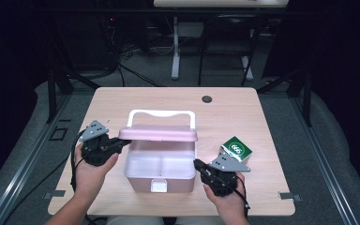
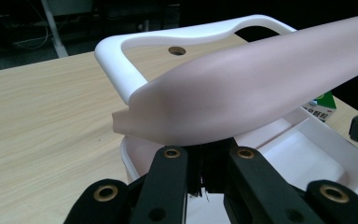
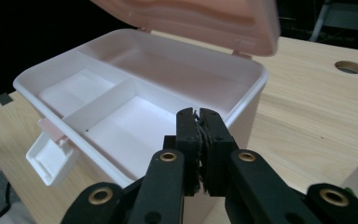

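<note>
The pink storage box [image 1: 160, 176] shows a white divided tray inside. Its pink lid [image 1: 158, 133] is half raised, pinched by the left gripper [image 1: 120, 143]; the right gripper [image 1: 198, 164] has its jaws together on nothing.

The box [image 1: 160, 180] is pale pink outside and white inside, its lid [image 1: 159, 133] a deeper dusty pink, its handle [image 1: 161, 113] and front latch [image 1: 158, 186] white. Right of it, the carton [image 1: 236, 149] is green with a white round mark on top. Both grippers, left [image 1: 124, 142] and right [image 1: 198, 164], are black with brass-coloured rivets and grey top plates. The table [image 1: 122, 101] is light wood grain with a dark round hole [image 1: 207, 99] at the far side.
</note>
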A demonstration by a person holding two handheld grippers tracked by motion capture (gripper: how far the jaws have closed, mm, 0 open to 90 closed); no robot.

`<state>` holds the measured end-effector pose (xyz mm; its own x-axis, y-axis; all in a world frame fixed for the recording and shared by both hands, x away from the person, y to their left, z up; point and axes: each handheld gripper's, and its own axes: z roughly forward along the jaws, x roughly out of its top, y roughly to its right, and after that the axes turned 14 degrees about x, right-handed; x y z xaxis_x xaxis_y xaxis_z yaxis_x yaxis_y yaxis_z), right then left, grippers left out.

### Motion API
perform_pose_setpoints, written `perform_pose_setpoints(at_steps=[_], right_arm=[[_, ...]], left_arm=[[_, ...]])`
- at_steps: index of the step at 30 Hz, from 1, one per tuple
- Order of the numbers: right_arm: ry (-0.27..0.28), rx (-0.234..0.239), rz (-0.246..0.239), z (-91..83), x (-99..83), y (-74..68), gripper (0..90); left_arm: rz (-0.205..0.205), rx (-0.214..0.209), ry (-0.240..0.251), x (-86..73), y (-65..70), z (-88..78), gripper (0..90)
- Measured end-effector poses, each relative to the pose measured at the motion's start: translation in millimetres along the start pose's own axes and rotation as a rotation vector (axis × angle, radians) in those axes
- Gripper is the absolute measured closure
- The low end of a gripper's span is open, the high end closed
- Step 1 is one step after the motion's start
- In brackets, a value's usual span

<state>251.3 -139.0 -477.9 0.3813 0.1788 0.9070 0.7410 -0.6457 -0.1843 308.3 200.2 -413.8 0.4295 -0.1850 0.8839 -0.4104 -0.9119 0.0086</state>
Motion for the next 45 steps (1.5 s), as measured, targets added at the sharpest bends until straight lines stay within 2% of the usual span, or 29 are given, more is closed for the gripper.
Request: perform_pose_setpoints(at_steps=[10, 18, 26, 45], right_arm=[[-0.036, 0.041, -0.012, 15.5, -4.4, -5.8, 87.5], [-0.06, 0.054, -0.022, 26.8, -6.4, -8.7, 88.1], [-0.083, 0.057, -0.024, 33.9, -7.2, -7.3, 89.3], [-0.079, 0.068, -0.032, 32.1, -9.0, -4.5, 90.0]], left_arm=[[0.016, 0.018, -0.001, 13.1, -2.4, 5.0, 88.6], [0.005, 0.028, -0.003, 20.3, -5.6, 10.1, 88.6], [0.011, 0.036, -0.011, 23.5, -7.9, 14.0, 88.6], [0.036, 0.058, -0.024, 40.8, -7.5, 20.5, 87.6]])
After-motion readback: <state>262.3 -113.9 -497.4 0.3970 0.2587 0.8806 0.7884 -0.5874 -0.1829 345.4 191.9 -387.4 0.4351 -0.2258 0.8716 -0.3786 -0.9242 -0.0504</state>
